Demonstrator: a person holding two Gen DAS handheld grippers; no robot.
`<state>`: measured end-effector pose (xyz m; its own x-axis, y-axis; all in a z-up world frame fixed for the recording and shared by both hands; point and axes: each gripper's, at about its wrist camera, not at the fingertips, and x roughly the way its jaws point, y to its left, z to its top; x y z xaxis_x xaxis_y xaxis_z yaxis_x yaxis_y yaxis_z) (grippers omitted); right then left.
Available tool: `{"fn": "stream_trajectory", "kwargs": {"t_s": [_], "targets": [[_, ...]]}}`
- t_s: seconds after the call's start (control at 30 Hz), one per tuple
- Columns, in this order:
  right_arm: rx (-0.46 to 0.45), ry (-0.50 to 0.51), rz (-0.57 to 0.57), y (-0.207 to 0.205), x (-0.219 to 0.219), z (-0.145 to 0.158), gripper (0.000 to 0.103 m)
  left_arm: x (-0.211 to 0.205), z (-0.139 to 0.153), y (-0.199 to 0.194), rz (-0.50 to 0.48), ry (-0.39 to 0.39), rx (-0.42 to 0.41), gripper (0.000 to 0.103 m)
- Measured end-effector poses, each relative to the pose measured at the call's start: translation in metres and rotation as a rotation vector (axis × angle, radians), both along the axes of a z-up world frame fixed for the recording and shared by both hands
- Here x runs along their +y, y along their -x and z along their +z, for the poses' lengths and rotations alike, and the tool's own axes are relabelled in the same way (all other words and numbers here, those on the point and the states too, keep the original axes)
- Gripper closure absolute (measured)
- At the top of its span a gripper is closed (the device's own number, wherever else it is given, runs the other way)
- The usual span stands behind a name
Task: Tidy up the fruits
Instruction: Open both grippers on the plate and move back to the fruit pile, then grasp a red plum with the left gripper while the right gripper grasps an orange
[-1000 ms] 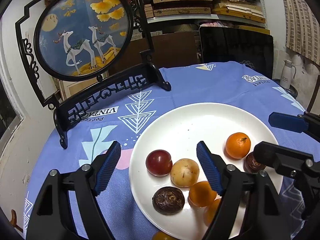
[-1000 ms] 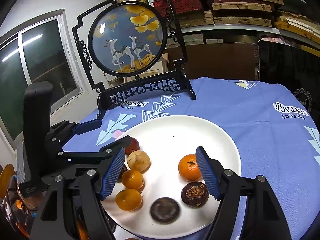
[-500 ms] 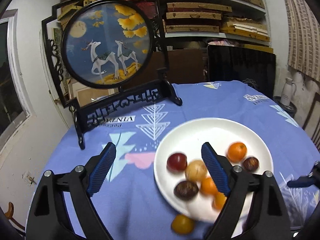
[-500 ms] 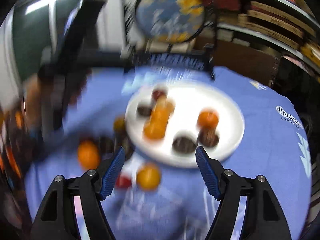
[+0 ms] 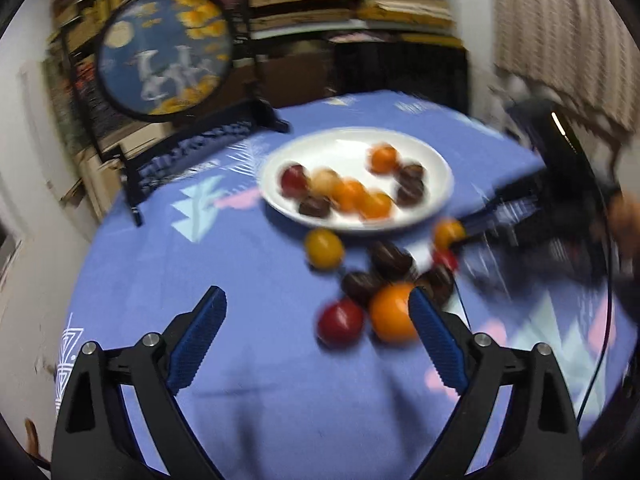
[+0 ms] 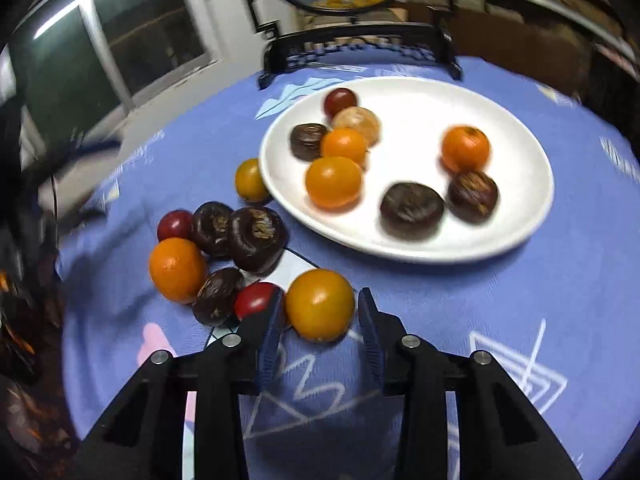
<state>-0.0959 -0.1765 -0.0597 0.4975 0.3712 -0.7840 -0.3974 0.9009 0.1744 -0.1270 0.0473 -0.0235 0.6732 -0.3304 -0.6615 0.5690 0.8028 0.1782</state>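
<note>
A white plate (image 6: 532,216) on the blue tablecloth holds several fruits: oranges, dark brown ones, a red one. More fruits lie loose on the cloth in front of it. My right gripper (image 6: 320,316) has its jaws narrowed around a yellow-orange fruit (image 6: 320,304) on the cloth, with slim gaps at both pads. A small red fruit (image 6: 256,300) touches its left finger. My left gripper (image 5: 316,340) is wide open and empty above the cloth, short of a red fruit (image 5: 340,322) and an orange (image 5: 392,316). The plate (image 5: 436,196) shows beyond them, blurred.
A round deer picture on a black carved stand (image 5: 168,64) stands at the back of the table. A lone yellow fruit (image 6: 250,180) rests against the plate's left rim. Shelves with stacked boards line the wall behind. A window is at the left (image 6: 120,40).
Both grippers have pulled back from over the plate toward the loose fruits. My right gripper has narrowed from wide open around the yellow-orange fruit. My left gripper stays open.
</note>
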Motion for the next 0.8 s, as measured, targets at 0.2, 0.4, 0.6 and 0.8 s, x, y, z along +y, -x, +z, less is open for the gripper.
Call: {"fn": "stream_trajectory", "kwargs": {"t_s": [0.2,0.4,0.6,0.8], "targets": [[-0.214,0.15,0.184,0.057,0.053,0.03,0.055,0.021,-0.02,-0.006,0.058,-0.044,0.031,0.013],[-0.213,0.256,0.321,0.046,0.12,0.014,0.053,0.045,-0.017,-0.013,0.134,-0.028,0.052,0.013],[-0.166,0.246,0.299,0.039,0.127,0.004,0.062,0.032,-0.018,-0.01,0.074,-0.041,0.051,0.013],[-0.156,0.143,0.183,0.049,0.075,0.03,0.062,-0.01,-0.035,-0.022,-0.053,-0.075,0.088,0.013]]}}
